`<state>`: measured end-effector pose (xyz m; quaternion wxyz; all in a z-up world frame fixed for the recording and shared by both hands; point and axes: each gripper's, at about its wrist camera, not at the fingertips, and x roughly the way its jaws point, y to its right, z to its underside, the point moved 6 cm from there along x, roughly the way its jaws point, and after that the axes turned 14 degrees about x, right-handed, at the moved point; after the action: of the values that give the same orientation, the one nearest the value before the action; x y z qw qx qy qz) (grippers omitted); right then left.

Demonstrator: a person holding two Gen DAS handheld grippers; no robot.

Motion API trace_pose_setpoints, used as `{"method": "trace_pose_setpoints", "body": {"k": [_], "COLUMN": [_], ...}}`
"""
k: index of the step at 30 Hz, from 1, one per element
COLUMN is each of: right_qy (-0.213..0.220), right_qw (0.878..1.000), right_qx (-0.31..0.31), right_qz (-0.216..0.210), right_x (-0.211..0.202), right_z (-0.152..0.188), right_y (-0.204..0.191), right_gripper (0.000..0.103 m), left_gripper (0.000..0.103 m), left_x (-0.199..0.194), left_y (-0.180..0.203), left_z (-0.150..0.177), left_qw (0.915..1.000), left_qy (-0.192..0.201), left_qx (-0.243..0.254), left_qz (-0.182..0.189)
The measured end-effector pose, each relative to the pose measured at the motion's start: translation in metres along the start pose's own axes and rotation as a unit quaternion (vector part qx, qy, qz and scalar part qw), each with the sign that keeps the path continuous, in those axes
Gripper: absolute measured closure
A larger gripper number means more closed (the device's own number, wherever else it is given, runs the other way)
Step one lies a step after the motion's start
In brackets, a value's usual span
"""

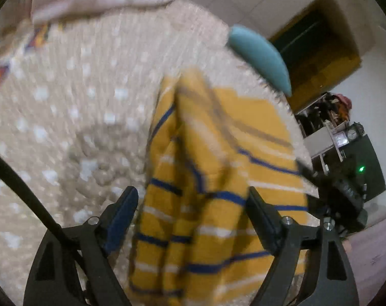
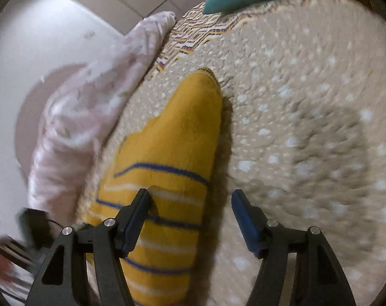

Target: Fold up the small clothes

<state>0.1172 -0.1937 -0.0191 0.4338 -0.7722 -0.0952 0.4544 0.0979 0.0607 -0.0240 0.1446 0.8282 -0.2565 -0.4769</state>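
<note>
Garment point(image 1: 213, 178) lies between left claw's point(image 1: 193, 204) spread, untouching fingers.

Both cameras rode on hand-held grippers and looked forward and steeply down along their fingers, close over a bed covered by a beige dotted blanket point(image 1: 65, 102). The left wrist view faced across the bed toward a dark doorway point(image 1: 317, 51) and cluttered shelves point(image 1: 328, 117). The right wrist view faced toward a white wall point(image 2: 27, 63). Both views shared the blanket, a yellow striped garment point(image 2: 167, 153), a teal cushion point(image 1: 259, 53) and pink bedding point(image 2: 91, 102).
</note>
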Motion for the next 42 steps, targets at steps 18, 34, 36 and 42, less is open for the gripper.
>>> {"method": "trace_pose_setpoints", "body": {"k": [18,34,36,42], "right_qy": [0.035,0.004,-0.027,-0.047], "right_qw": [0.996,0.997,0.998,0.996], "right_qx": [-0.02,-0.05,-0.016,0.019], "right_qz": [0.077,-0.057,-0.061,-0.072], "right_x": [-0.045,-0.087,-0.07,-0.08], "right_z": [-0.035,0.02,0.036,0.072], "right_y": [0.015,-0.026,-0.003,0.031], "right_gripper": [0.062,0.057,0.058,0.064], "left_gripper": [0.047,0.034,0.032,0.028], "left_x": [0.035,-0.06,-0.06,-0.058], "left_y": [0.046,0.036,0.021,0.008], "left_z": [0.007,0.053,0.073,0.096], "left_qw": [0.9963,0.9909,0.9865,0.9832], "left_qy": [-0.01,0.039,0.027,0.023], "left_qx": [-0.064,0.046,0.049,0.073], "left_qz": [0.056,-0.12,-0.154,-0.166]}}
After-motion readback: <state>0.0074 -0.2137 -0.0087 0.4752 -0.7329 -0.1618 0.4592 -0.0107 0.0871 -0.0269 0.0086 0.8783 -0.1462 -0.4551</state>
